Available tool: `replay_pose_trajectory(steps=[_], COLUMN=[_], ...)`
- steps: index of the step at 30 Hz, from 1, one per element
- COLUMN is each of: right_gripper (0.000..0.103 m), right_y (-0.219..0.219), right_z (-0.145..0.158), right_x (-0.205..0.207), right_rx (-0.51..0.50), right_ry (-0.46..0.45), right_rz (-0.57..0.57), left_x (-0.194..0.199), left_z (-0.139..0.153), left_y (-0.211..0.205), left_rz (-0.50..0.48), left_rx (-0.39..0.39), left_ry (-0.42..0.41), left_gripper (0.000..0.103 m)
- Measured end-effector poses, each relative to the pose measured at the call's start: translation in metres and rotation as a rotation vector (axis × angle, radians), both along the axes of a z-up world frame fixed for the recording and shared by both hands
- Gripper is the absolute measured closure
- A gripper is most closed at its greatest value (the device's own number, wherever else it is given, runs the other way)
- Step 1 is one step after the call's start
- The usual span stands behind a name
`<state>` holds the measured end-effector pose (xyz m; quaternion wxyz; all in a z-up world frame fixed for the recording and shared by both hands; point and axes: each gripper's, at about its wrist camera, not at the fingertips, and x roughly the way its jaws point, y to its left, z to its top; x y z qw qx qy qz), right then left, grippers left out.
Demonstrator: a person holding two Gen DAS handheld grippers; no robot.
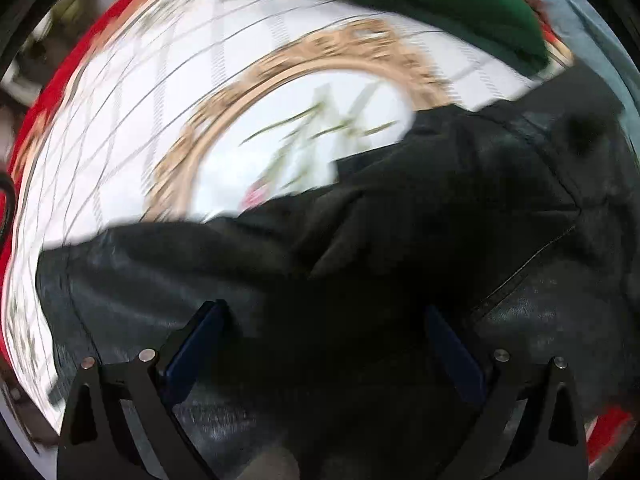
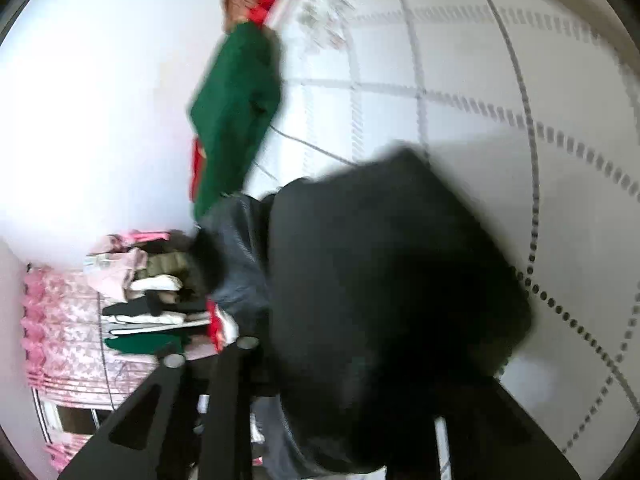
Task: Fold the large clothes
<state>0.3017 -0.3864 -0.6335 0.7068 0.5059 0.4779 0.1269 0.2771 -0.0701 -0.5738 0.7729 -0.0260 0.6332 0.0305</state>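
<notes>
A black leather-like jacket (image 1: 400,248) lies on a white patterned bed cover (image 1: 120,128). My left gripper (image 1: 326,312) is open just above the jacket, its blue-padded fingers (image 1: 200,340) spread wide, nothing between them. In the right wrist view the same jacket (image 2: 384,280) fills the lower middle, bunched and lifted in front of the camera. My right gripper (image 2: 360,400) is mostly hidden under this fabric; its jaws appear closed on the jacket. The view is blurred by motion.
A green garment (image 1: 420,4) lies at the bed's far side, also in the right wrist view (image 2: 236,120). A stack of folded clothes (image 2: 156,300) stands on a pink surface at left. A red border (image 1: 52,92) edges the cover.
</notes>
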Motion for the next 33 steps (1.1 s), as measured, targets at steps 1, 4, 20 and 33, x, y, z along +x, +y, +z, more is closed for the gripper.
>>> replay_pose_trajectory(steps=[1, 4, 20, 33], right_gripper=[0.082, 0.082, 0.084, 0.078], right_y=[0.000, -0.005, 0.122, 0.357], right_z=[0.015, 0.064, 0.200, 0.051], right_x=[0.001, 0.004, -0.007, -0.062], right_rx=[-0.026, -0.090, -0.518, -0.567], right_ry=[-0.026, -0.087, -0.278, -0.065], right_rz=[0.007, 0.005, 0.336, 0.851], left_x=[0.003, 0.017, -0.039, -0.207], left_z=[0.002, 0.002, 0.085, 0.120], left_y=[-0.010, -0.036, 0.107, 0.253], left_rz=[-0.023, -0.045, 0.338, 0.793], left_rx=[-0.004, -0.114, -0.243, -0.049], left_ry=[-0.010, -0.023, -0.175, -0.127], left_gripper=[0.000, 0.000, 0.000, 0.000])
